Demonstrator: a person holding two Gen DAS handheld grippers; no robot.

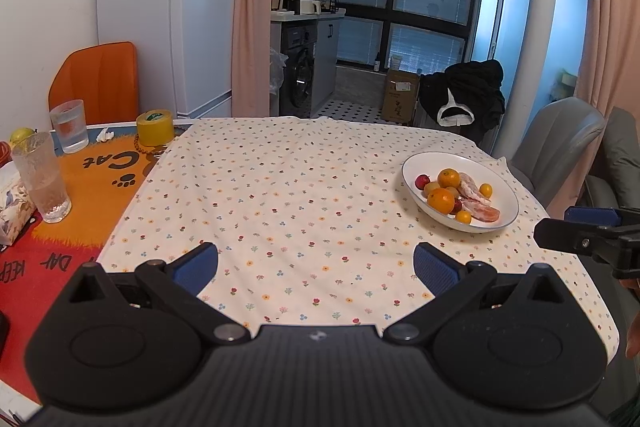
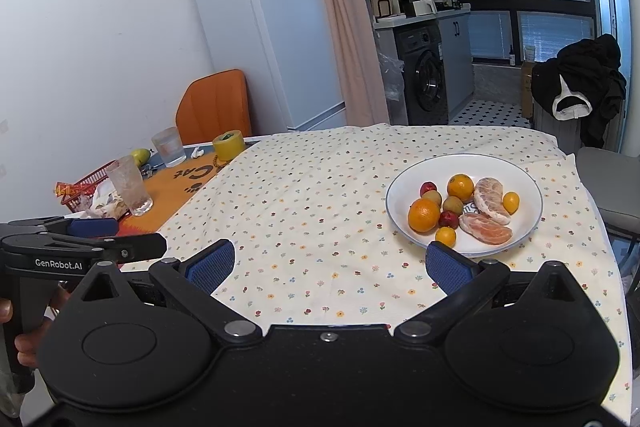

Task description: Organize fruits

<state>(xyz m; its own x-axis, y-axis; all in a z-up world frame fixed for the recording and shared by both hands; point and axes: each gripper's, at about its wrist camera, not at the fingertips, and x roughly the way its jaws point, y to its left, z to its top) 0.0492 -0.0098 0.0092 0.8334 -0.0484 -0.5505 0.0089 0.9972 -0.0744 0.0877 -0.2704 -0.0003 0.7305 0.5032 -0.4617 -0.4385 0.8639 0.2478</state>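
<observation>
- Nearest in our left wrist view, our left gripper (image 1: 316, 265) hangs low over the flowered tablecloth (image 1: 280, 195) with its blue pads spread wide and nothing between them.
- Beyond it, the white plate (image 1: 412, 163) sits well off to the right, and every fruit we can see on the cloth side is already on it: two oranges (image 1: 441, 200), peeled citrus pieces (image 1: 471, 190) and small red and yellow fruits.
- Beside the plate, our right gripper (image 1: 588, 227) pokes in from the frame edge.
- Nearest in our right wrist view, our right gripper (image 2: 330, 265) is also wide open and empty, one pad just in front of the plate (image 2: 400, 187).
- Far left of the plate, a pear (image 2: 141, 156) lies behind two glasses (image 2: 130, 185).
- We judge both grippers are held back and open because the gathering looks done, unless that pear counts.
</observation>
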